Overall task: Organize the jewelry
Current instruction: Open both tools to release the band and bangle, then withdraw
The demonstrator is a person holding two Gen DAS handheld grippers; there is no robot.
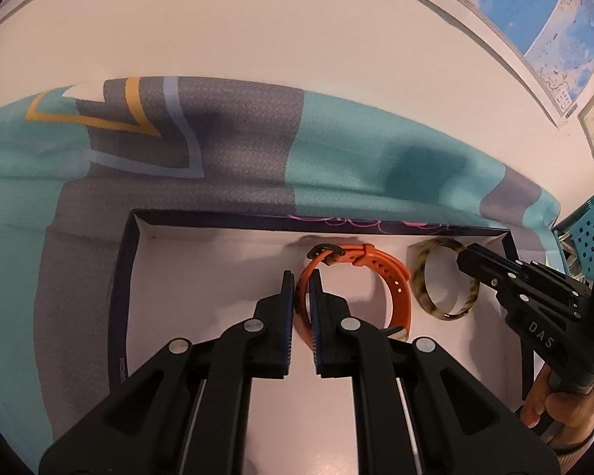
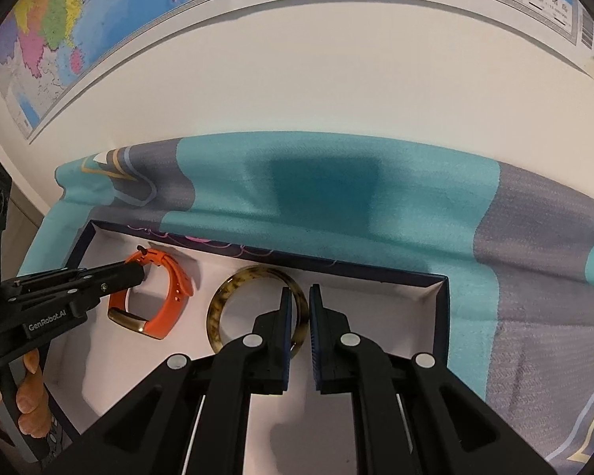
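Note:
An orange watch-style band [image 1: 396, 281] with a gold-coloured end lies in a shallow dark-walled box [image 1: 124, 277] with a white floor. My left gripper [image 1: 303, 289] is shut on the band's left side, deep in the box. Beside it, to the right, stands a tortoiseshell bangle [image 1: 423, 285], with my right gripper [image 1: 465, 257] at its far rim. In the right wrist view my right gripper [image 2: 300, 304] is shut on the right side of the bangle [image 2: 221, 304]. There my left gripper [image 2: 138, 271] grips the orange band [image 2: 166, 316] near its buckle, inside the box [image 2: 441, 316].
The box rests on a teal and grey patterned cloth [image 1: 356, 150] against a pale wall with a map [image 2: 51, 23]. A teal perforated basket [image 1: 582, 229] sits at the far right. A person's hands [image 1: 562, 407] [image 2: 27, 380] hold the gripper handles.

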